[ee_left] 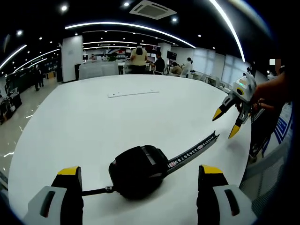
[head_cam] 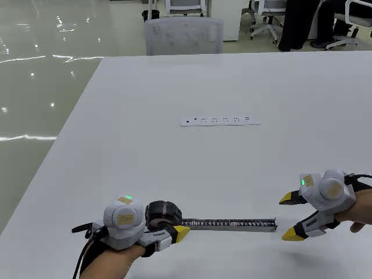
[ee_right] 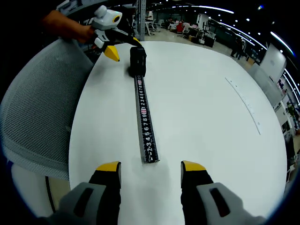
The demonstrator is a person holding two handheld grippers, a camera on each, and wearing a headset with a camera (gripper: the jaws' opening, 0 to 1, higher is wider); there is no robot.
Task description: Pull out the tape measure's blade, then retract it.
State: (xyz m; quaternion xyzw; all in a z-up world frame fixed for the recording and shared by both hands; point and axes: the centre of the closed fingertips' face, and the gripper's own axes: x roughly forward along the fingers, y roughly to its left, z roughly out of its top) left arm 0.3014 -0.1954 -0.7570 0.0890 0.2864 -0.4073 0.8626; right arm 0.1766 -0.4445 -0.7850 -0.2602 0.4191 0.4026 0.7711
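- The tape measure (ee_left: 139,170) has a rounded black case with a matte, rubbery look. It lies on the smooth white table (head_cam: 232,87) near the person's edge.
- Its blade (ee_right: 146,126) is a thin, flat strip, dark with pale printed numerals. It lies pulled out straight along the tabletop from the case and ends in a small squared hook.
- A thin dark strap (ee_left: 93,191) trails from the back of the case.
- The left gripper (ee_left: 140,170) has grey fingers with yellow tips, spread wide. The case sits on the table between them with a gap on each side, so neither finger grips it.
- The right gripper (ee_right: 151,166) is built the same, its fingers parted and holding nothing. The blade's hook end lies just ahead of the gap between them, not touching.
- Farther up the table lies a long, flat white power strip (head_cam: 220,121).
- A grey mesh-backed chair (head_cam: 183,36) stands at the far edge.
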